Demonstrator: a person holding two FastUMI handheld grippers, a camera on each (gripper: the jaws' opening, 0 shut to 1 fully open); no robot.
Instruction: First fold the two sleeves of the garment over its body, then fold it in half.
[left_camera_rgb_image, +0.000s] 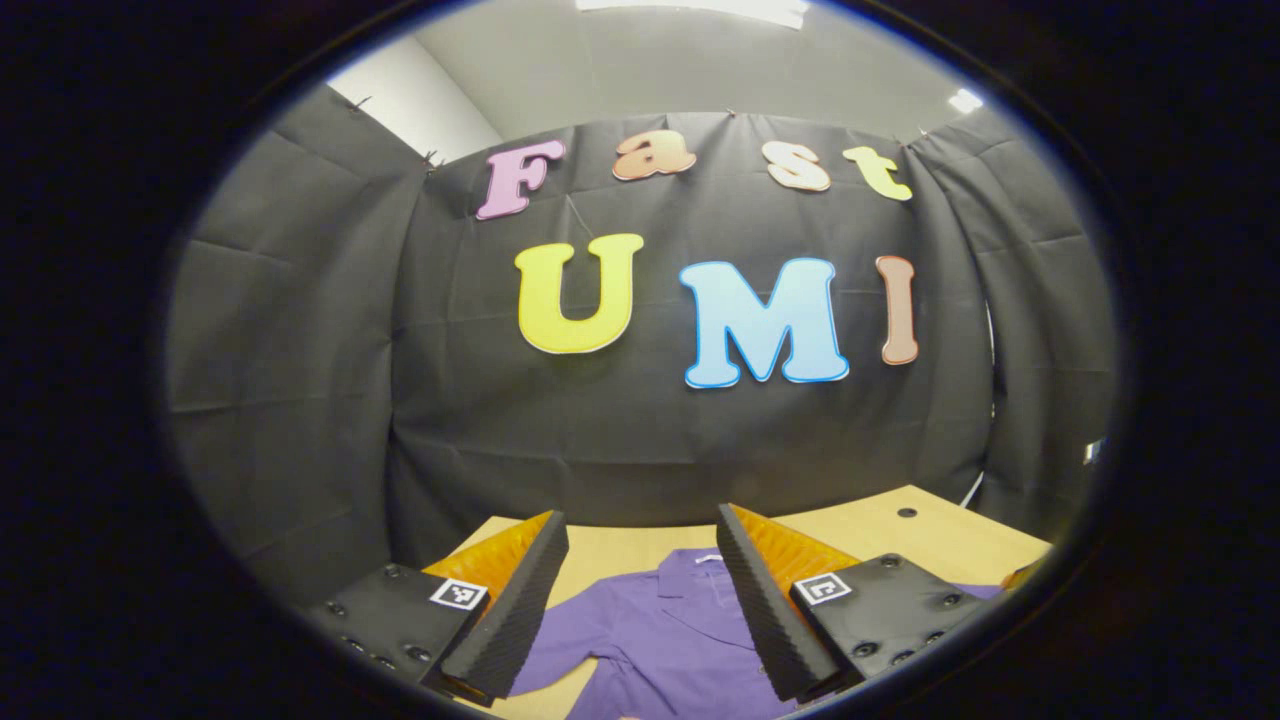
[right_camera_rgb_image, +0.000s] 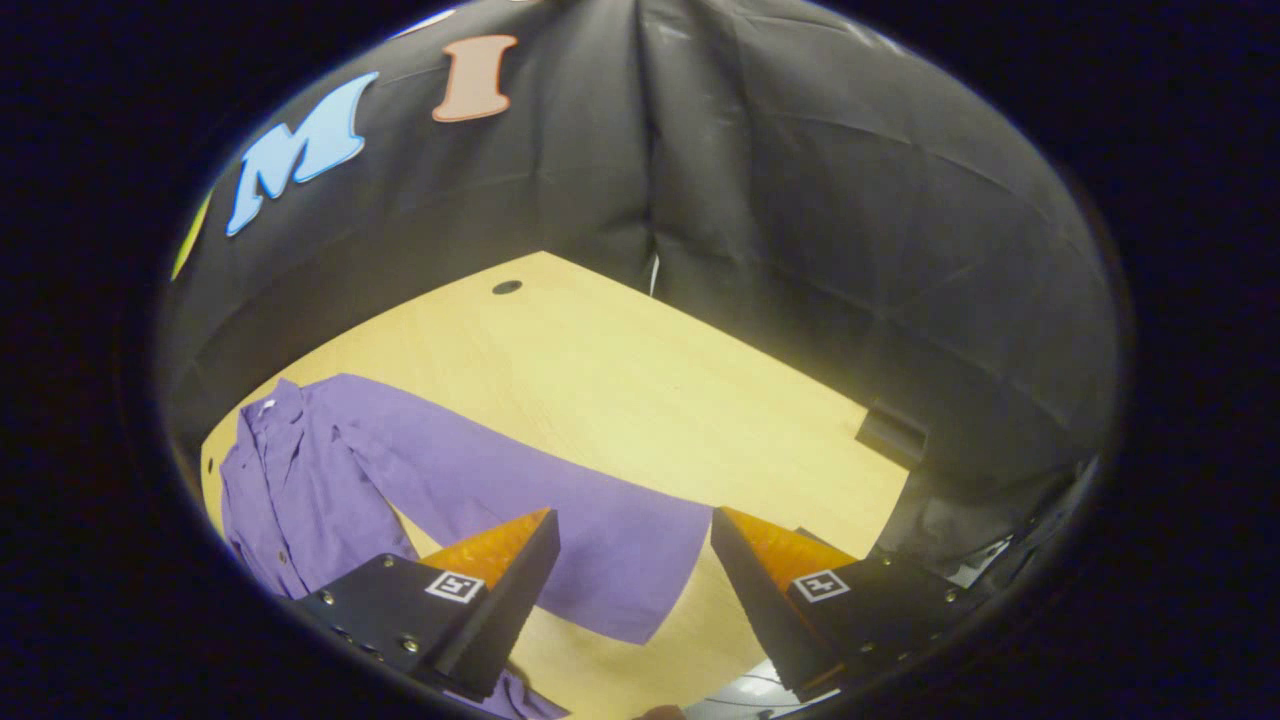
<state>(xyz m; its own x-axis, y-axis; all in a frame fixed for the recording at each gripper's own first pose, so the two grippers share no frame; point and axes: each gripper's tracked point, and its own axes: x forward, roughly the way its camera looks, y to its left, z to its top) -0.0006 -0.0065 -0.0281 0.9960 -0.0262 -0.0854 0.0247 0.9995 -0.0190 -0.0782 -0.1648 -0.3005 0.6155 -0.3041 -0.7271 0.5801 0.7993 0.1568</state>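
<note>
Light wooden worktop (right_camera_rgb_image: 620, 370)

A purple shirt (right_camera_rgb_image: 330, 470) lies flat on it, one sleeve (right_camera_rgb_image: 560, 520) stretched away from the collar.

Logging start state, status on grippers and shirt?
Left gripper open above collar. Right gripper open over outstretched sleeve. Purple shirt flat on table, unfolded. Nothing in the way.

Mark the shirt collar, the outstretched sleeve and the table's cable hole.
shirt collar (left_camera_rgb_image: 700, 572), left gripper view, on the collar fold.
outstretched sleeve (right_camera_rgb_image: 600, 530), right gripper view, near its cuff end.
cable hole (right_camera_rgb_image: 507, 287), right gripper view, its centre.
</note>
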